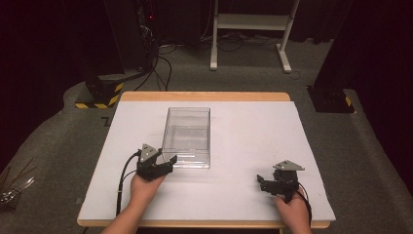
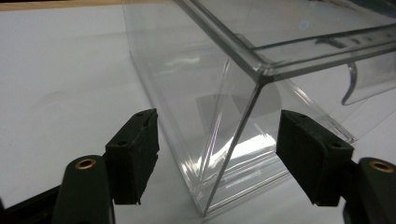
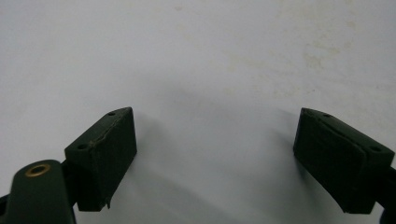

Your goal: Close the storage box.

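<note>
The clear box (image 2: 243, 93) is being approached by the spread left gripper (image 2: 217, 154) (right gripper (image 3: 217, 158) likewise spread, idle); closing on its corner seems needed next.

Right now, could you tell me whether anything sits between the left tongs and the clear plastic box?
Nothing visible does. The left tongs are open, with the near corner of the clear rectangular plastic box straight ahead between the jaws and bare white tabletop alongside.

We see a glossy clear plastic box (image 2: 243, 93), a matt white table top (image 1: 253, 146) with a wooden edge, and matt black gripper pads (image 3: 105, 154) with brass-coloured rivets.
</note>
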Tool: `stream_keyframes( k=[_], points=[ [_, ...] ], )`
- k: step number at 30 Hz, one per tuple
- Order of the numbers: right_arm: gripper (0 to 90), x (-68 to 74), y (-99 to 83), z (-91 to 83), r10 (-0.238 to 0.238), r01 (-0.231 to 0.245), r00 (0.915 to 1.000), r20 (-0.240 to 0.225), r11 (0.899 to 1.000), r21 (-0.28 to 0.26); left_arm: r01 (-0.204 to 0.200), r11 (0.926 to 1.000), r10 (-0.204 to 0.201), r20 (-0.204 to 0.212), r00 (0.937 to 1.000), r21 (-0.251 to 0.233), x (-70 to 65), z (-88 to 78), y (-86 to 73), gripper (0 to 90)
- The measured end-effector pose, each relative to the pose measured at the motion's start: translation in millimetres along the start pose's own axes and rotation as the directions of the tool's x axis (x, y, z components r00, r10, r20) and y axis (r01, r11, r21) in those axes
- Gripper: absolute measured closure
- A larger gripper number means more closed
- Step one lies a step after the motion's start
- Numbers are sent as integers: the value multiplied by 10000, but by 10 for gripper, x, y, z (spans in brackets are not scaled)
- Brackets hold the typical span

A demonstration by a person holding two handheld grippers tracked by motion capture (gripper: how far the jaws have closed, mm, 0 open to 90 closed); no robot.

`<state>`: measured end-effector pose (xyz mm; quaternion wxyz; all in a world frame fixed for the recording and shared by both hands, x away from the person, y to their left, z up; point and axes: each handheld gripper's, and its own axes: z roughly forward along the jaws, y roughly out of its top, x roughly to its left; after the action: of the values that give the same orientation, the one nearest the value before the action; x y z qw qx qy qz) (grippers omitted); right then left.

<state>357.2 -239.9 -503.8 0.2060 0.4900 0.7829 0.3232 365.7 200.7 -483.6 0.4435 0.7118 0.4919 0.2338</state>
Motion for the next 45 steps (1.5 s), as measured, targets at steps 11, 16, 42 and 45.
stream_keyframes(
  k=[11,16,42,45],
  points=[
    [136,0,0,0,4,-4,10000,-2,10000,-2,211,9998,-211,-83,9997,55,28,52,-5,326],
    [136,1,0,0,-1,1,10000,3,10000,-2,255,9996,-254,-28,9997,88,25,54,-8,333],
    [135,2,0,0,-9,9,10000,12,10000,-1,-362,9984,336,599,9976,440,206,-287,-236,282],
    [136,2,-1,0,-7,7,10000,12,10000,-1,-548,9966,517,494,9974,621,270,-331,-287,281]
  ],
)
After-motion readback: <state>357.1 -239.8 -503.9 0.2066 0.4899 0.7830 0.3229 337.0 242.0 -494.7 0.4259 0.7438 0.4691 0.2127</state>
